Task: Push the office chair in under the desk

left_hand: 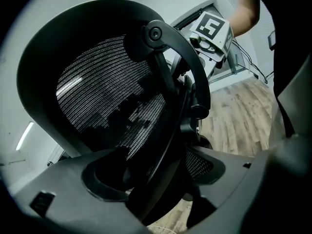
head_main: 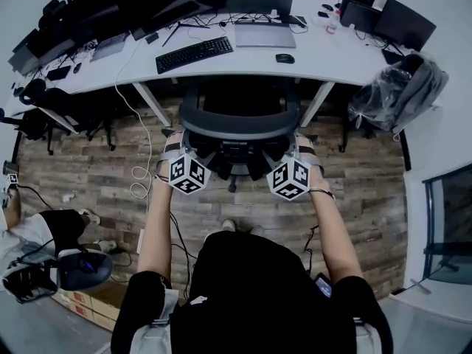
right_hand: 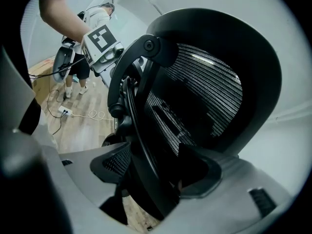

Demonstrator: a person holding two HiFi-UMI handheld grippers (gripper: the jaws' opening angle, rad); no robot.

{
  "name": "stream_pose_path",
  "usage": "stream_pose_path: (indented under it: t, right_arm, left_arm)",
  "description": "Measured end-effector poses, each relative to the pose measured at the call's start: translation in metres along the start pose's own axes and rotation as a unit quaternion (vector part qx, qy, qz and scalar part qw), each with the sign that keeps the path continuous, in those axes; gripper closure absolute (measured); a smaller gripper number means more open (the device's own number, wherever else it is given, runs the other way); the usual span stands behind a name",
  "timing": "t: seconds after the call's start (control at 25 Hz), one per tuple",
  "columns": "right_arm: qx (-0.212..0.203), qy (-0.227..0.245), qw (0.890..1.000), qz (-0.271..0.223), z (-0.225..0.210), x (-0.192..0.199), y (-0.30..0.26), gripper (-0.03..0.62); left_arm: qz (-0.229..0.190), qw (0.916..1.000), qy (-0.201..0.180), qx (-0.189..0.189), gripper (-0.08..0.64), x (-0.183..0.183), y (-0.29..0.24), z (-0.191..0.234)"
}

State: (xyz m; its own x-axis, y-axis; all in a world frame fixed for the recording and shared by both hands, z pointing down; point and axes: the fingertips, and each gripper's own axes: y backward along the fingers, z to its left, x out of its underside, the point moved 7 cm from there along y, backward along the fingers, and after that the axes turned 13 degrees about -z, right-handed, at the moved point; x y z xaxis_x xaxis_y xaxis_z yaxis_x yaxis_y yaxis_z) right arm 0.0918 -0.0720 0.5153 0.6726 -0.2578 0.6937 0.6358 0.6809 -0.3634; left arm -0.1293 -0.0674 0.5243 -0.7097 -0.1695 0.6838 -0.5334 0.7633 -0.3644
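The black mesh office chair (head_main: 240,120) stands facing the white desk (head_main: 243,63), its seat partly under the desk edge. My left gripper (head_main: 179,150) is clamped on the left rim of the backrest and my right gripper (head_main: 299,152) on the right rim. In the left gripper view the jaws (left_hand: 161,179) close round the backrest frame (left_hand: 170,111), with the right gripper's marker cube (left_hand: 212,28) beyond. In the right gripper view the jaws (right_hand: 156,179) hold the frame (right_hand: 136,126) the same way, and the left gripper's marker cube (right_hand: 100,40) shows behind it.
On the desk lie a keyboard (head_main: 194,54), a laptop (head_main: 264,34), a mouse (head_main: 285,58) and monitors. Other chairs (head_main: 44,113) stand at the left, a plastic-covered chair (head_main: 398,91) at the right. Cables (head_main: 140,175) trail on the wood floor. A person (head_main: 44,257) is at lower left.
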Motion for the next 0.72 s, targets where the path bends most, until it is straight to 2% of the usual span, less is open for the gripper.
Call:
stream_pose_path:
  t: [0.72]
  right_arm:
    - [-0.007,0.007,1.000,-0.013,-0.0025,0.0030,-0.0035,0.281]
  left_arm:
    - [0.024,0.9993,0.001,-0.027,0.172,-0.0020,-0.0091,-0.0043]
